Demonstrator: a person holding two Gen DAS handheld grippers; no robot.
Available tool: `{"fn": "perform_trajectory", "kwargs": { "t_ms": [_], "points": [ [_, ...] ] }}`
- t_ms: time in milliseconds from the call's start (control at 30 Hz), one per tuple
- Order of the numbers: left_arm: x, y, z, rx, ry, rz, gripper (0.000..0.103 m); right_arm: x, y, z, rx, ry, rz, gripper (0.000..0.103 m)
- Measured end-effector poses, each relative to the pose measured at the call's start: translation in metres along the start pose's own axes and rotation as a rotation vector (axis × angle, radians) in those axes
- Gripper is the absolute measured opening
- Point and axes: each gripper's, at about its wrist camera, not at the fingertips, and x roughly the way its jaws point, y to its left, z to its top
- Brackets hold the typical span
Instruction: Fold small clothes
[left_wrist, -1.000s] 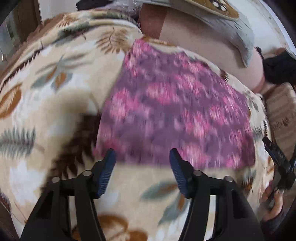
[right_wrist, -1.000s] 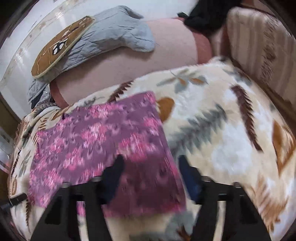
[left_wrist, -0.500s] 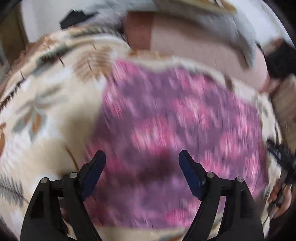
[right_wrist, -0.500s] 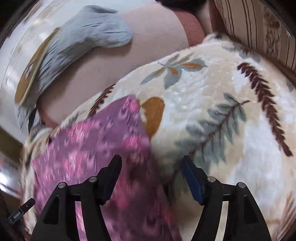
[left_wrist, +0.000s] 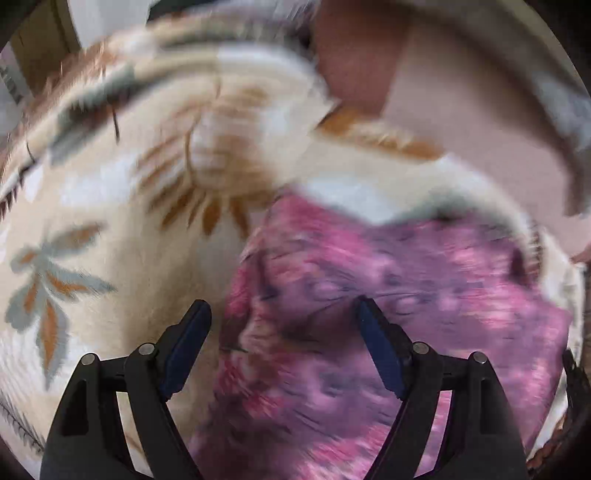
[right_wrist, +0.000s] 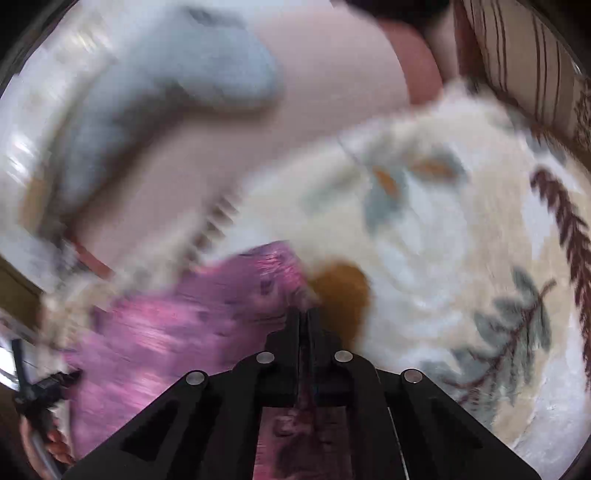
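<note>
Purple floral cloth (right_wrist: 177, 332) pinched by right hand-held gripper (right_wrist: 304, 314), fleecy leaf-print blanket (right_wrist: 461, 258)

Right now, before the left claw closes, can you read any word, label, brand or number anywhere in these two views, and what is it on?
None: no readable text in either view.
Pink-purple patterned cloth: print only, no tag visible.
Leaf-print blanket: pattern only.
Grey quilted item: too blurred to tell.

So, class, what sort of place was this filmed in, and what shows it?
Probably a home bedroom or sitting room: a plush leaf-print blanket lies under the purple cloth, beside a pink cushion and striped upholstery.
</note>
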Motion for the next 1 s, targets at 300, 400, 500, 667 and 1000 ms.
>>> {"fn": "perform_trajectory", "kwargs": {
  "t_ms": [300,400,500,667,1000],
  "points": [
    [-0.053,-0.001,-0.040,0.092,-0.078,-0.130,0.087,-0.070,0.015,-0.038,-0.098,-0.149,0.170,0.012],
    [-0.049,-0.005,-0.069,0.131,-0.045,-0.099,0.087,-0.035,0.021,-0.057,-0.131,0.001,0.084,0.021],
    [-0.058,-0.011,-0.085,0.221,-0.056,-0.028,0.087,-0.053,0.020,-0.064,-0.094,-0.006,0.062,0.024],
    [-0.089,0.001,-0.114,0.208,-0.100,-0.063,0.087,-0.101,0.013,-0.091,-0.055,-0.090,0.140,0.045],
    [-0.073,-0.005,-0.131,0.222,-0.045,0.006,0.090,-0.085,0.043,-0.130,-0.209,-0.055,-0.068,0.061]
  ]
}}
